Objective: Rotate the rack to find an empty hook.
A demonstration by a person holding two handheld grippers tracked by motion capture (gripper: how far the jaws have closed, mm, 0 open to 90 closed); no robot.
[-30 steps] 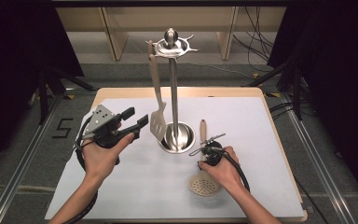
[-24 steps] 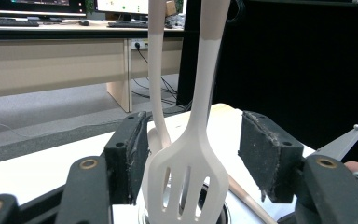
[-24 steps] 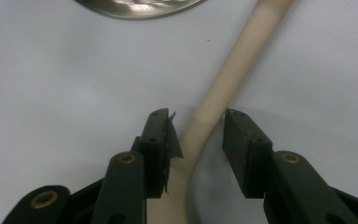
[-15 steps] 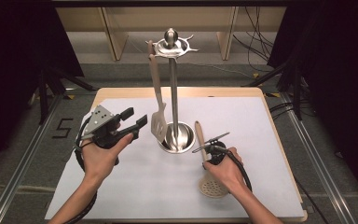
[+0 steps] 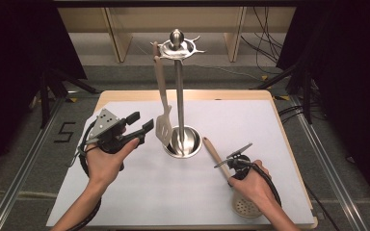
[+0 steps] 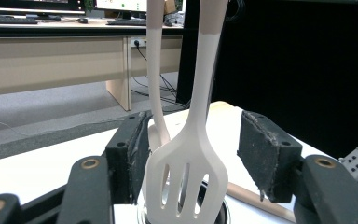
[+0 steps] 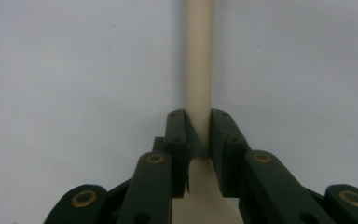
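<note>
- The right tongs are clenched on the handle of a skimmer, whose round head rests low on the worktop.
- The left tongs stand released beside the hanging spatula.
- Next, I judge: raise the skimmer toward a hook on the stand.
</note>
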